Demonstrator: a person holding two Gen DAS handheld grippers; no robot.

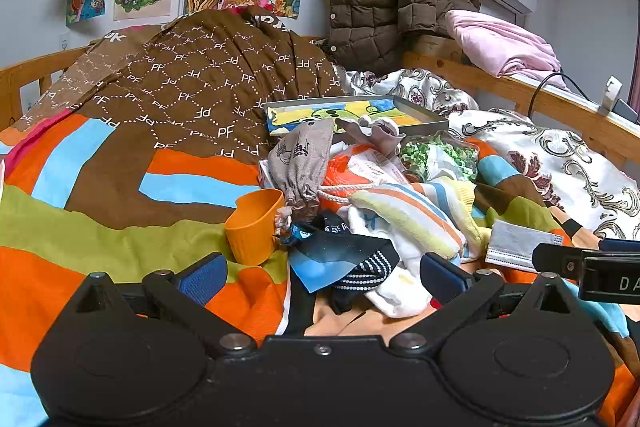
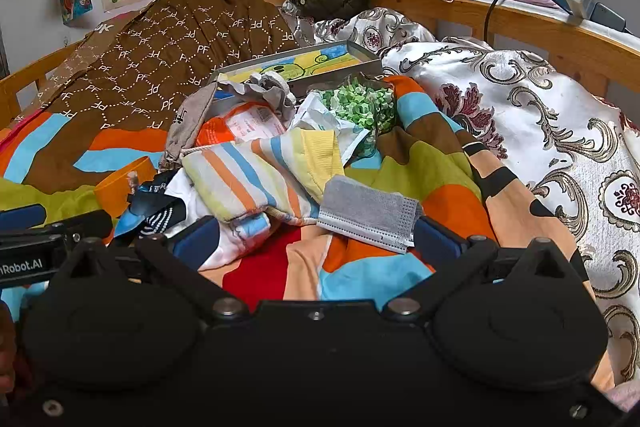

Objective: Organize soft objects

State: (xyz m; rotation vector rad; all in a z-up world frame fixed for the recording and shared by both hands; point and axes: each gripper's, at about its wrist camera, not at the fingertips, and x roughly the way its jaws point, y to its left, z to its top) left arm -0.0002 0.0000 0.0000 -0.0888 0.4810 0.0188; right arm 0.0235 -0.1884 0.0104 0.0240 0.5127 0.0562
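Observation:
A pile of soft things lies on the striped bedspread (image 1: pixel 80 227). It holds a striped cloth (image 1: pixel 408 211) (image 2: pixel 256 179), a grey drawstring pouch (image 1: pixel 300 163) (image 2: pixel 188 123), a dark blue sock (image 1: pixel 344 259), a white sock (image 1: pixel 404 287) and a grey face mask (image 1: pixel 520 243) (image 2: pixel 368 211). My left gripper (image 1: pixel 324 277) is open, its fingers either side of the socks. My right gripper (image 2: pixel 316 239) is open, just in front of the mask and the striped cloth. Neither holds anything.
An orange cup (image 1: pixel 254 227) stands left of the pile. A shallow tray with a drawing (image 1: pixel 352 113) (image 2: pixel 304 65) and a bag of green bits (image 1: pixel 440 155) (image 2: pixel 360 103) lie behind it. A brown quilt (image 1: pixel 192 83), a floral cover (image 2: pixel 540 115) and a wooden bed rail (image 2: pixel 520 27) surround them.

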